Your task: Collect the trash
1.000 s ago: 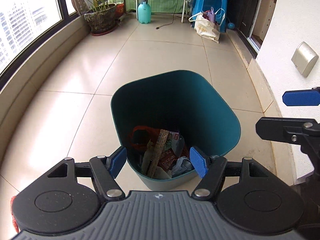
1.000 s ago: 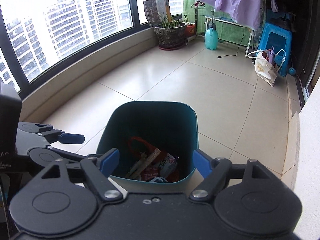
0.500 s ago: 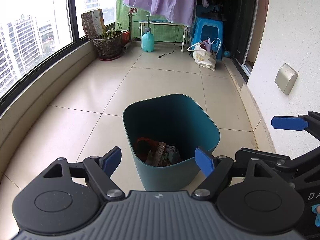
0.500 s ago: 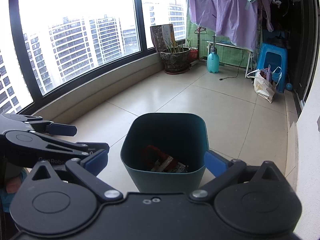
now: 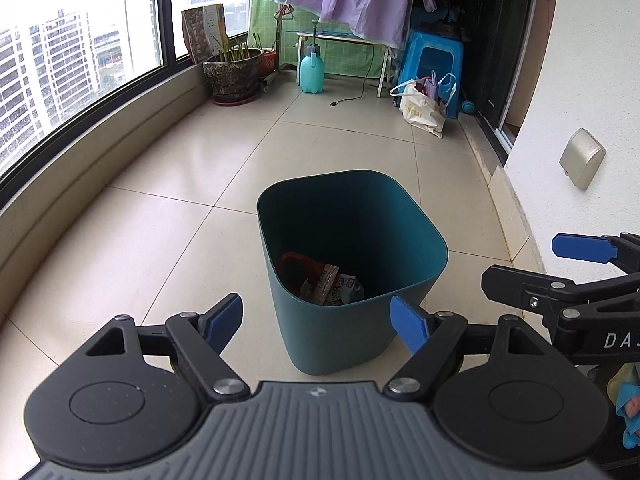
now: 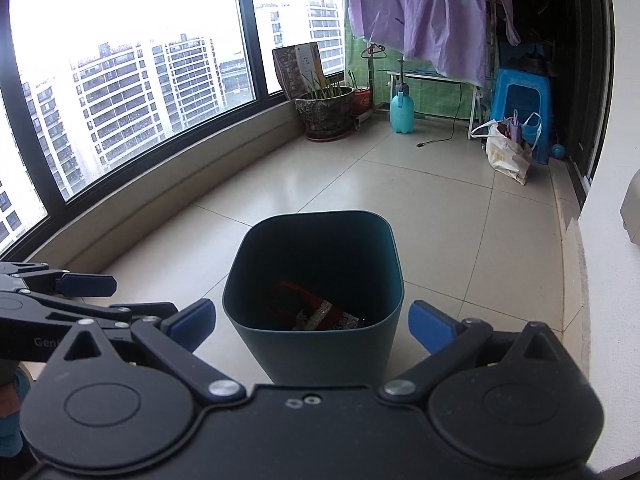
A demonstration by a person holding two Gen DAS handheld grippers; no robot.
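Observation:
A dark teal waste bin (image 5: 340, 344) stands upright on the tiled floor. Wrappers and a red scrap of trash (image 5: 324, 284) lie at its bottom. My left gripper (image 5: 316, 322) hovers above and in front of the bin's near rim, open, its blue pads spread wide and empty. In the right wrist view the same bin (image 6: 320, 356) and trash (image 6: 312, 314) sit just ahead of my right gripper (image 6: 312, 322), also open with nothing between its pads. Each gripper shows at the edge of the other's view, the left one's fingers (image 6: 86, 284) to the left.
A white wall (image 5: 580, 80) with a metal socket cover rises close on the right. A curved window ledge (image 5: 100, 160) runs along the left. At the far end stand a plant pot (image 5: 232, 72), a spray bottle (image 5: 312, 72), a blue stool (image 5: 434, 60) and bags (image 5: 420, 108).
Both grippers have drawn back and up from the bin, so it looks smaller and farther. Their jaws have spread wider. The trash stays in the bin.

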